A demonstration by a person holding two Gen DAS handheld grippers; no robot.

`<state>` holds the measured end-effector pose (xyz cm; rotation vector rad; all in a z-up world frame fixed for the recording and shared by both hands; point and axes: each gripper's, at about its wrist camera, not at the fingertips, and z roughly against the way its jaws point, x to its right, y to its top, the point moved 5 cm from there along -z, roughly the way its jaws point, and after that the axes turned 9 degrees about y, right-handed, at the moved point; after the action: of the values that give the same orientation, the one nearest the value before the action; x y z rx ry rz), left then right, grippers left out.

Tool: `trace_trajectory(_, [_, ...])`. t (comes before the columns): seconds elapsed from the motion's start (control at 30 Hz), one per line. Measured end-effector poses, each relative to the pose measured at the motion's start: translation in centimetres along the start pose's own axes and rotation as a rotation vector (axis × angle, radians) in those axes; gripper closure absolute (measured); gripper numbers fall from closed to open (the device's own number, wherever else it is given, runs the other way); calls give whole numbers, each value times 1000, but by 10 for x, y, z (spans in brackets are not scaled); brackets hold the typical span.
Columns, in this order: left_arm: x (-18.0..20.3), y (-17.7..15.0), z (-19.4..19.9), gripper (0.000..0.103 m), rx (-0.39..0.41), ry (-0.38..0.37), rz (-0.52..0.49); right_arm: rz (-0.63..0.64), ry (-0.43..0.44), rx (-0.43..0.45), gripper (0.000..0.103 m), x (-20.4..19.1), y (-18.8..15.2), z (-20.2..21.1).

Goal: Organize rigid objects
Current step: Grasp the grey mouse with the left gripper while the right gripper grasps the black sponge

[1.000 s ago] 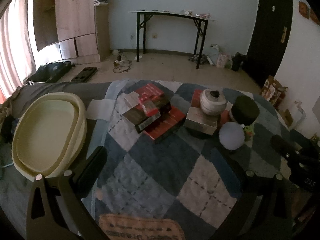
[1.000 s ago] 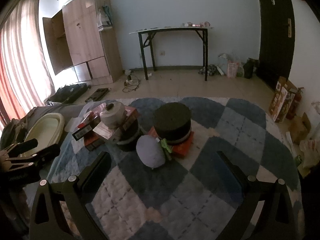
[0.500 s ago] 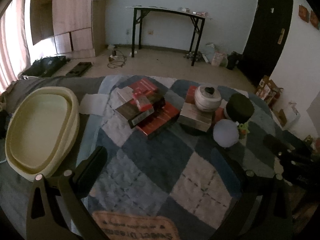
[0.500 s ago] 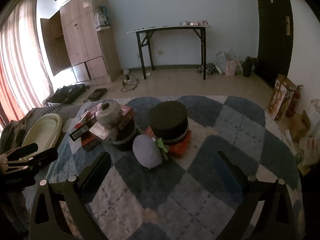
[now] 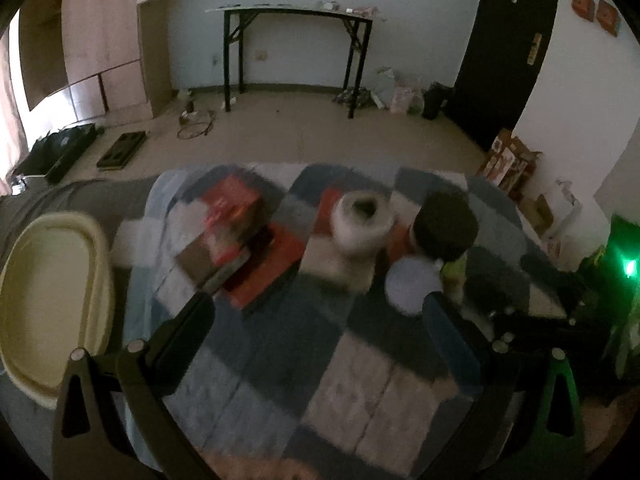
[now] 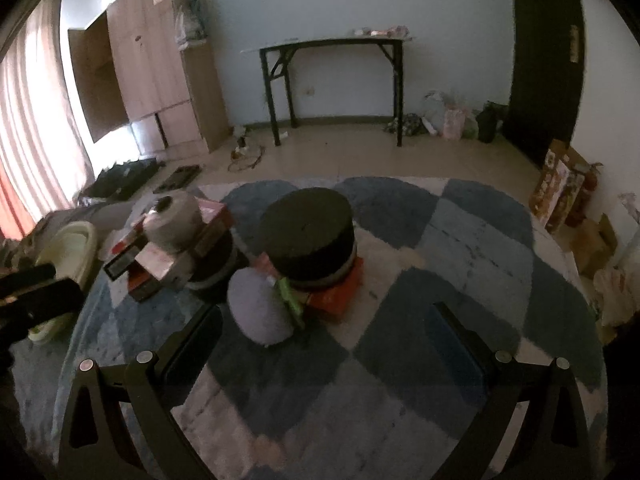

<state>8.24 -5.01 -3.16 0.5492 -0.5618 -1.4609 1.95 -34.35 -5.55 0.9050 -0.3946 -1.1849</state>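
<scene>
Both grippers, left gripper (image 5: pixel 316 312) and right gripper (image 6: pixel 328 320), hover with jaws spread wide and empty above the blue checked rug (image 6: pixel 472 240); the black round tin (image 6: pixel 306 232), pale lilac ball (image 6: pixel 260 308) and red flat boxes (image 5: pixel 256 256) sit clustered mid-rug; the cream oval basin (image 5: pixel 44 292) lies at its left edge.

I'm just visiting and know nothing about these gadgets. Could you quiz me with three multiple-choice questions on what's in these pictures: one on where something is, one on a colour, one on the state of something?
1. Where does the cream tub lie?
A. Left of the pile of boxes
B. On the black table
C. On top of the round tin

2. What colour is the lid of the big round tin?
A. Yellow
B. Black
C. Pink

3. How do the two grippers stand?
A. Both shut on boxes
B. One holds the tub
C. Both open and empty

Answers: 1 A, it sits at the rug's left edge. 2 B, the top looks dark black. 3 C, the left gripper and right gripper show only rug between spread fingers.
</scene>
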Motion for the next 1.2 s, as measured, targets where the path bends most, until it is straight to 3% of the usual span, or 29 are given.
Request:
trace_trajectory(0.17, [19,24,-30,0,-19,-8,-33,19,25,11,0,7,15,-22])
trace_trajectory(0.4, [36,31,-60,0,-49,-36,-63,64,21,5,0,10,23,-56])
trace_trajectory(0.47, [35,30,-71,5,-72,-38,-55,58,26,7,0,11,24,-64])
trace_trajectory(0.53, [33,32,-76,18,-95,-84,-23,48,28,6,0,13,27,-71])
trace_trajectory(0.67, [28,34,-74,29,-78,-115,44,45,38,11,1,17,29,-79])
trace_trajectory(0.7, [29,34,-74,31,-73,-112,35,42,43,13,3,17,29,-79])
trace_trajectory(0.77, [30,34,-73,37,-58,-100,18,31,59,15,16,19,29,-80])
trace_trajectory(0.83, [30,36,-71,48,-45,-83,9,35,69,15,19,19,29,-80])
trace_trajectory(0.93, [24,37,-70,48,-40,-81,24,63,92,9,34,16,27,-81])
trace_trajectory(1.2, [26,37,-64,48,-13,-101,-12,32,105,52,35,23,29,-72])
